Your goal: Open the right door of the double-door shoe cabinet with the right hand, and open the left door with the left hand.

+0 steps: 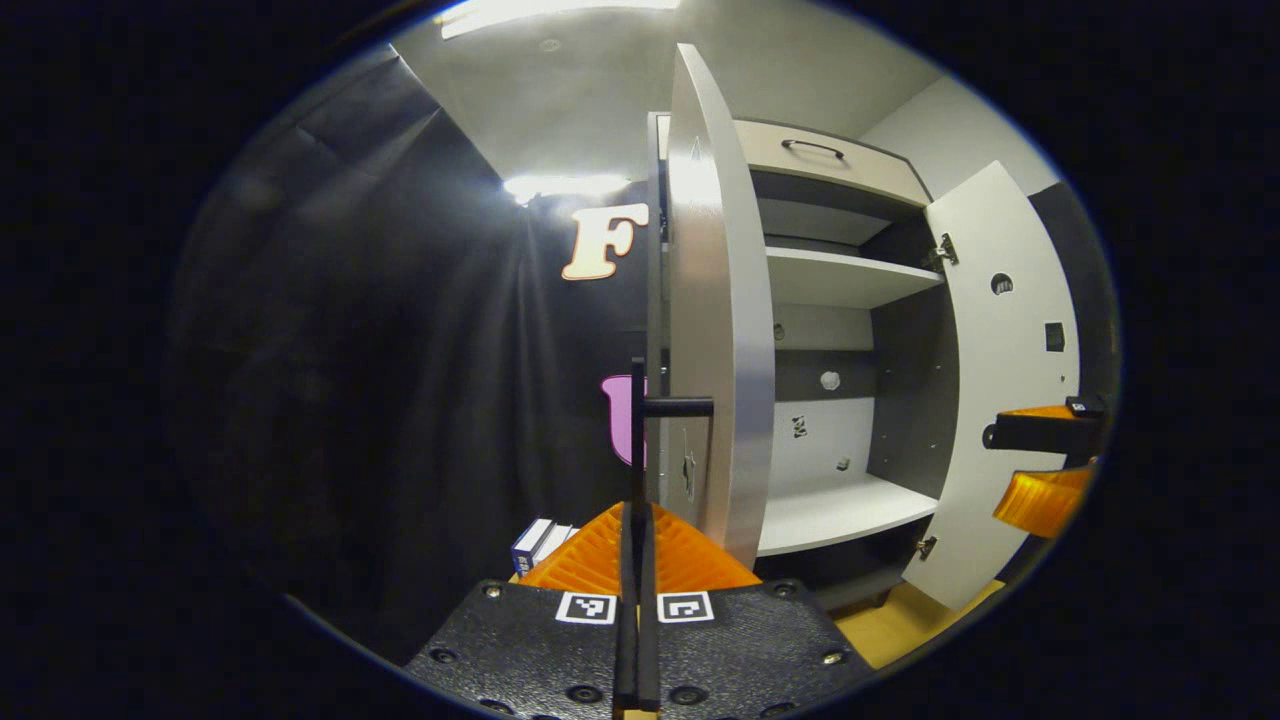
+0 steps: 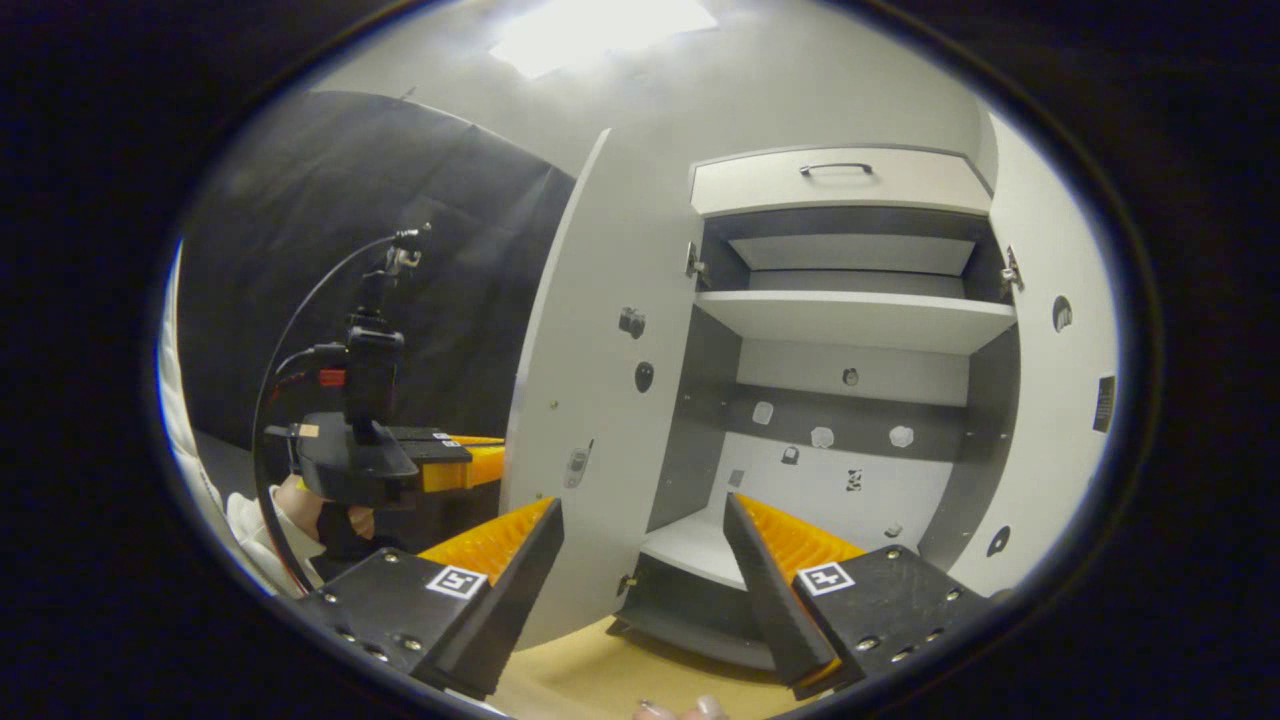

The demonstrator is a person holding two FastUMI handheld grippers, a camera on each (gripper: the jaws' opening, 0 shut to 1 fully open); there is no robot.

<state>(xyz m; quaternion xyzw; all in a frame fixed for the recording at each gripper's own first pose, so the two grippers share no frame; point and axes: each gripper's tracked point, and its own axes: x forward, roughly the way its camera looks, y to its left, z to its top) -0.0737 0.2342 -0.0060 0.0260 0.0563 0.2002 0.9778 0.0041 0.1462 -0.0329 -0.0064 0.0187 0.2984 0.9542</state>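
Left gripper (image 1: 637, 560) clenched on the left door's (image 1: 720, 300) black handle (image 1: 640, 430); door seen edge-on. Right gripper (image 2: 640, 560) released, facing open shoe cabinet (image 2: 850, 320); right door (image 2: 1060, 380) swung wide. Left gripper view alone catches small boxes (image 1: 540, 540) beside the cabinet.

Both views near, facing open cabinet (image 1: 850, 400) (shared).

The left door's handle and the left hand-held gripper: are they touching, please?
Touching. In the left gripper view, the left hand-held gripper has its fingers closed on the thin black handle of the left door.
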